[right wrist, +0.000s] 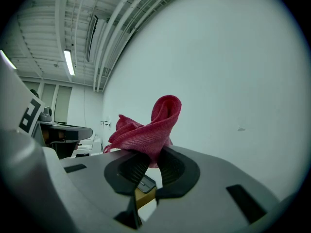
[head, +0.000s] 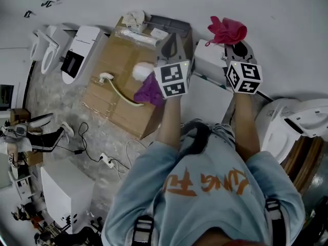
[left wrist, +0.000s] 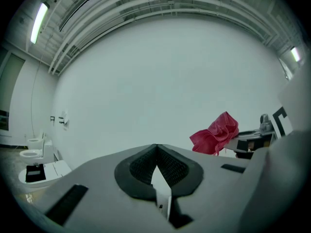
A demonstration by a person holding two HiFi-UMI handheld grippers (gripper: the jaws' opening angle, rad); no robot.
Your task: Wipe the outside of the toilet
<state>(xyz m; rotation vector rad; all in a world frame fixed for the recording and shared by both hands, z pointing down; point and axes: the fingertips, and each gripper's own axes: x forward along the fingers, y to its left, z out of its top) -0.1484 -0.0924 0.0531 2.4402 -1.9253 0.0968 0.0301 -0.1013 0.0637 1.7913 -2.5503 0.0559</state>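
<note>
A white toilet (head: 287,129) stands at the lower right of the head view, beside the person's right arm, with nothing touching its shell. Up and to the left of the toilet, near a bare white wall, a crumpled red cloth (head: 228,31) is held in the air by the right gripper (head: 234,45). That gripper's own view shows its jaws pinched on the cloth's lower fold, with the rest of the cloth (right wrist: 146,130) bunched above the tips. Further left of the toilet, the left gripper (head: 173,37) is raised level with the right one. Its jaws are closed tip to tip with nothing between them. No wiping is under way. The raised cloth would fit either being carried to the toilet or being lifted away after a pass. Any further wiping would need the cloth brought down onto the toilet's outer shell.
</note>
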